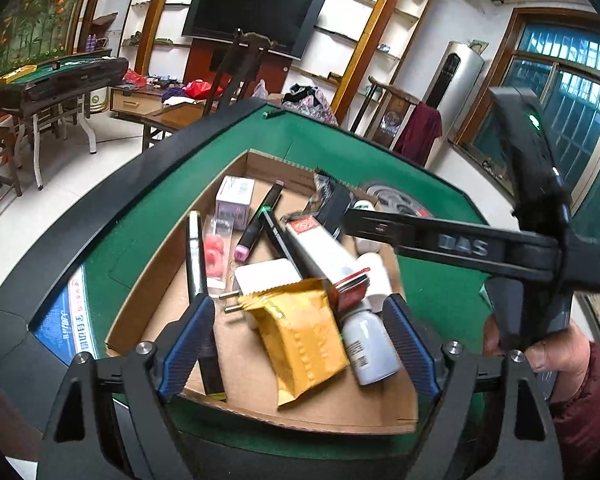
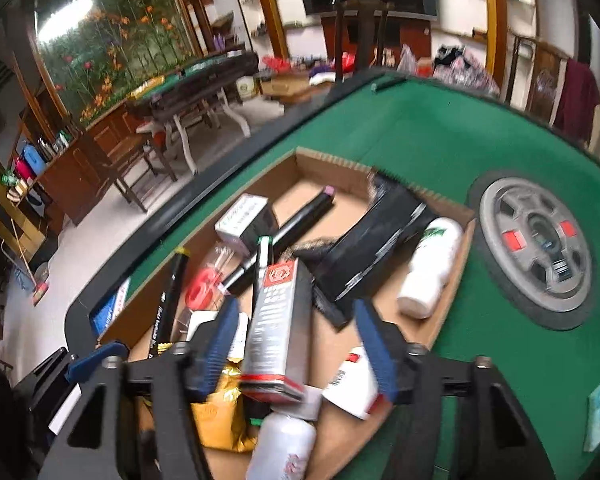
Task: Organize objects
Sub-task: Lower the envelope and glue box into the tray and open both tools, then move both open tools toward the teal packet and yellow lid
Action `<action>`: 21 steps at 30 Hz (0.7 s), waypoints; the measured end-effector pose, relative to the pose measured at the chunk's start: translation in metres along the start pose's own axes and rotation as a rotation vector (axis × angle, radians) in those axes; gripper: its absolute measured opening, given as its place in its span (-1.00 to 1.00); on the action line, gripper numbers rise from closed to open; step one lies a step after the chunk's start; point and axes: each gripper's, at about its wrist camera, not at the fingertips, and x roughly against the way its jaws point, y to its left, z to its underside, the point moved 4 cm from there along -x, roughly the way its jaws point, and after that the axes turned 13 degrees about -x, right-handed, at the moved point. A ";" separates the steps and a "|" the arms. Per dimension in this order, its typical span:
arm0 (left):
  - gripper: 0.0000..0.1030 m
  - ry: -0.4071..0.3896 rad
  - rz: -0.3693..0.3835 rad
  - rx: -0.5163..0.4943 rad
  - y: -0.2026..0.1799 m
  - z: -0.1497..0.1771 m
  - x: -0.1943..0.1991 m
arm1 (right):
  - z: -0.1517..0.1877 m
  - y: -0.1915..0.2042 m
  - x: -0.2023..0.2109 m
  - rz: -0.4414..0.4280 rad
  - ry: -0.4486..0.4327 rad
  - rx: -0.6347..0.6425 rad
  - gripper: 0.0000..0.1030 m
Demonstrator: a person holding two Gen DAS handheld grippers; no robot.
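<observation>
While the cardboard box point(image 1: 260, 404) sits on the green table point(image 1: 440, 292), it's packed: a yellow packet point(image 1: 300, 340) at the near end, a white bottle point(image 1: 370, 344) just beside it, a long red-and-white carton point(image 2: 278, 320) slanting across the heap, markers and a black pouch point(image 2: 380, 236) further back. Left gripper point(image 1: 298, 336) hangs over the packet, jaws spread wide, pads gripping nothing. Right gripper point(image 2: 296, 344) straddles the carton, jaws apart, pads clear of it. A round grey hub point(image 2: 536, 248) lies on the felt beside the box.
</observation>
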 end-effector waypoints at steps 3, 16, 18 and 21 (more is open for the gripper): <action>0.71 -0.018 0.008 -0.014 -0.008 -0.007 0.009 | -0.001 -0.013 0.025 0.005 -0.059 -0.009 0.55; 0.73 0.030 0.101 -0.150 -0.083 -0.018 -0.006 | 0.031 -0.202 0.124 0.233 -0.182 -0.233 0.68; 0.73 0.040 0.124 -0.163 -0.097 -0.016 -0.012 | 0.040 -0.238 0.139 0.267 -0.198 -0.298 0.69; 0.73 0.069 0.153 -0.189 -0.116 -0.012 -0.024 | 0.053 -0.291 0.155 0.361 -0.211 -0.381 0.69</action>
